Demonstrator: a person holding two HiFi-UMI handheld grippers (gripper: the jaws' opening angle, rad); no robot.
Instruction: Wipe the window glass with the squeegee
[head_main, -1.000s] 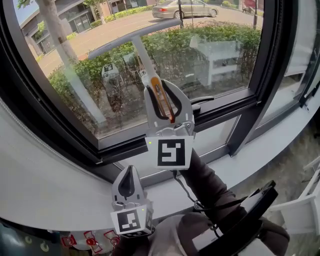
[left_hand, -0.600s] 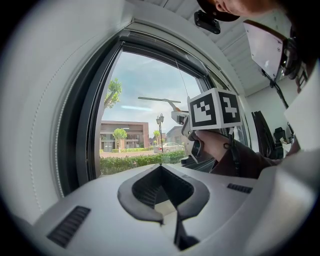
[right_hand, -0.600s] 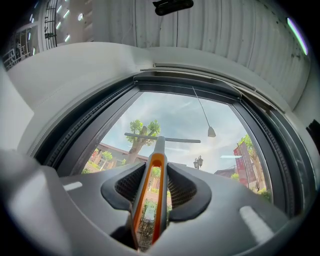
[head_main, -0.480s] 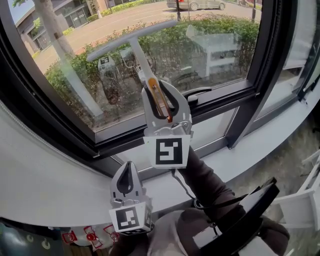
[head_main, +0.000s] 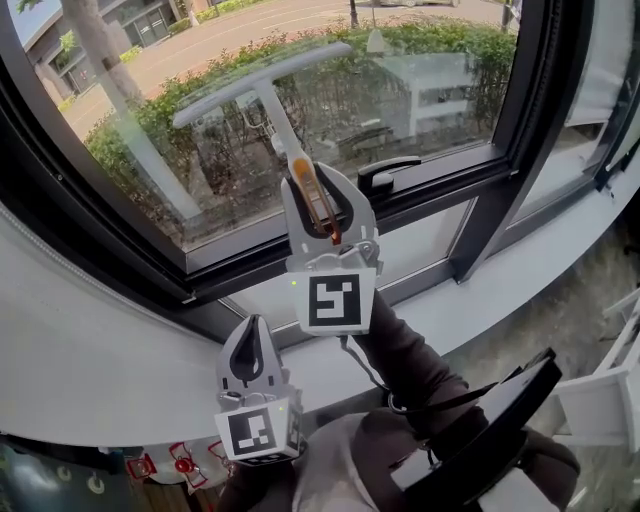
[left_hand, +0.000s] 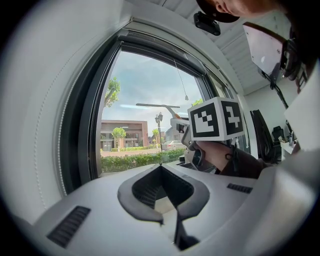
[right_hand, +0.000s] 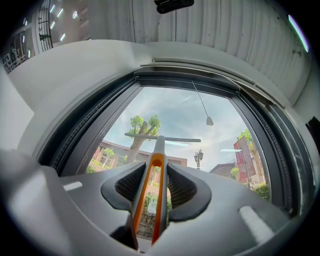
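The right hand-held gripper (head_main: 318, 180) is clamped on the squeegee (head_main: 262, 80) handle, blade high against the window glass (head_main: 430, 100). The left hand-held gripper (head_main: 251, 330) is closed and empty (idle, low down). That slim handle could twist in the jaws, lifting one blade end and leaving streaks.

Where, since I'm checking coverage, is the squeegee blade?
In the head view, the squeegee blade lies at the window glass, upper centre-left, above the right gripper clamping its handle.

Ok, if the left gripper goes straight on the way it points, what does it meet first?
Probably the window glass, low down; nothing shows between the left gripper and it. Depth is unclear, so it could catch the dark lower frame instead.
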